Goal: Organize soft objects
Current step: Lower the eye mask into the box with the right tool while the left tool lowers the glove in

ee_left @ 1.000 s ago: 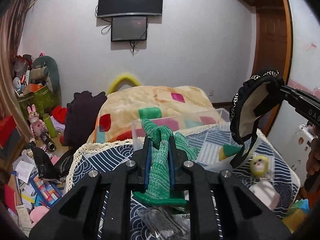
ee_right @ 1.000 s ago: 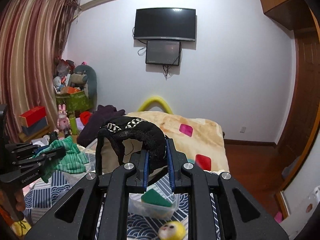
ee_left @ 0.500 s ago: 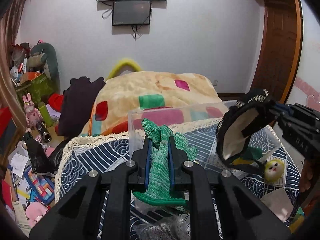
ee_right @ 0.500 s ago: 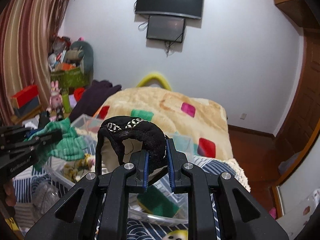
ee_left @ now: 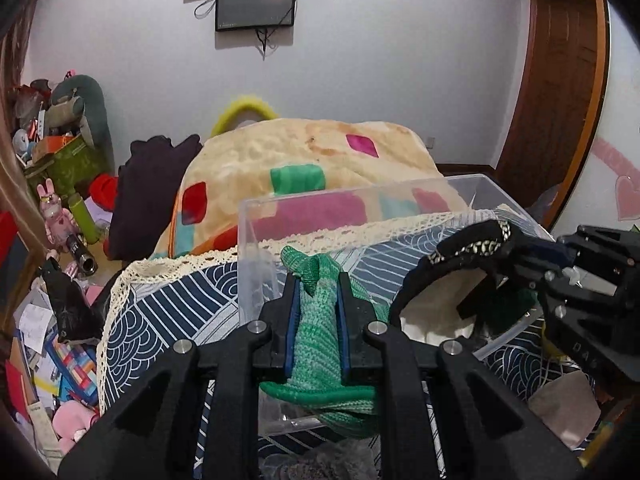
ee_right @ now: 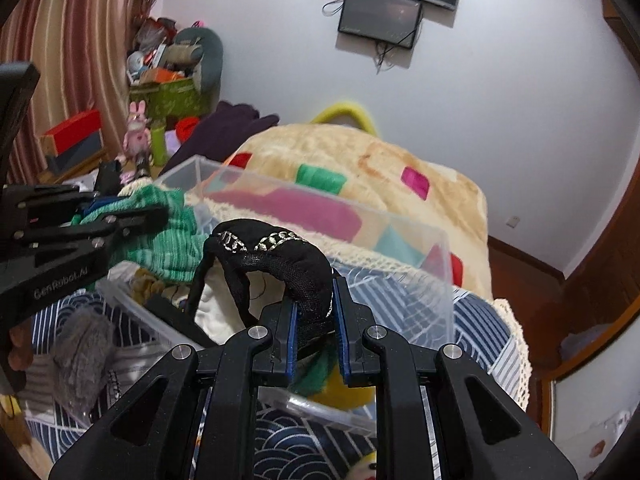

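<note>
A: Green knit cloth (ee_left: 318, 340), where?
B: Pinched between the blue pads of the left gripper (ee_left: 317, 320), jaws clenched on it. One end sticks up past the fingertips, the other folds out below them. It hangs over the clear plastic bin (ee_left: 256, 248), near its 7 o'clock corner.

A: Other hand?
B: Right gripper (ee_right: 313, 320) is clamped on a black padded thing with a silver-patterned edge (ee_right: 280, 264), cream lining inside; I cannot tell whether it is a cap or a mask. It arches up and to 10 o'clock from the jaws, over the bin's near wall. From the left wrist camera it sits at 3 o'clock of the green cloth, just beside it, not touching.

A: In the bin?
B: Something green and something yellow under the right jaws; blurred.

A: Around it?
B: Bin stands on a blue wave-print cloth with a lace edge (ee_left: 160, 312). Grey fuzzy item (ee_right: 82, 356) at 8 o'clock, outside the bin. Cream blanket with coloured patches (ee_left: 312, 160) at 12 o'clock, screen on the wall (ee_left: 256, 4) above.
</note>
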{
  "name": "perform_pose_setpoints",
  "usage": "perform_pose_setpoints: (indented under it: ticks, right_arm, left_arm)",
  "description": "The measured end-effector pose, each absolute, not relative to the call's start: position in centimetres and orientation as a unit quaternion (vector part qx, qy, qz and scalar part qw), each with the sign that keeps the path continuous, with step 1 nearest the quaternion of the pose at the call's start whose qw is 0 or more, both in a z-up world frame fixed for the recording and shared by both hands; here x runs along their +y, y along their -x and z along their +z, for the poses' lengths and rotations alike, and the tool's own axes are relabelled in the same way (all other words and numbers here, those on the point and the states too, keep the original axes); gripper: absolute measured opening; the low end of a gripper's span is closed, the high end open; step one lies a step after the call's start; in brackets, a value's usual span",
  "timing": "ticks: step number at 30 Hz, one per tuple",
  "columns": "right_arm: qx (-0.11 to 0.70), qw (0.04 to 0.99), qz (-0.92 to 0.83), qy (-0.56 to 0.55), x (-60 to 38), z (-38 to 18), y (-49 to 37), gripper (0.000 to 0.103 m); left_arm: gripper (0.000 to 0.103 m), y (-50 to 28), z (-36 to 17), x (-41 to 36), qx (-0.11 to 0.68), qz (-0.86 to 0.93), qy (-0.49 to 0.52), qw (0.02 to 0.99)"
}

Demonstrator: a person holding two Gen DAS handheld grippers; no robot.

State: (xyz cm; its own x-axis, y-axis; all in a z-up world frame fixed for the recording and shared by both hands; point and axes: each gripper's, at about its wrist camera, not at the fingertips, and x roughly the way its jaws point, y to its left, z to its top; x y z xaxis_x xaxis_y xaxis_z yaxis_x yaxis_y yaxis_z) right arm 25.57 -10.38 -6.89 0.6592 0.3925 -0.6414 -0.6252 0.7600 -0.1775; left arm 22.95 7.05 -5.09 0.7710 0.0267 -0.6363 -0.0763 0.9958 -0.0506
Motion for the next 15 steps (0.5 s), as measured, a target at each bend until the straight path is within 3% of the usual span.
perform_pose_setpoints:
  ticks: [5, 9, 10, 15]
  right_arm:
    - [0.309, 0.88, 0.291, 0.212, -10.16, -7.55, -25.45, 0.015]
    - [0.318, 0.877, 0.297, 0.204, -10.29, -7.29, -25.66, 0.019]
    - [0.32, 0.876, 0.298, 0.202, -10.33, -7.23, -25.66, 0.02]
    - [0.326, 0.875, 0.307, 0.182, -11.08, -6.89, -25.4, 0.036]
  left_arm:
    - [0.019, -23.11, -5.33, 7.2, 0.348, 0.029, 0.037, 0.936]
    - [0.035, -23.0, -5.36, 7.08, 0.355, 0.028, 0.032, 0.934]
    - [0.04, -22.95, -5.37, 7.04, 0.356, 0.026, 0.033, 0.934]
    - [0.048, -22.19, -5.23, 7.0, 0.354, 0.02, 0.034, 0.934]
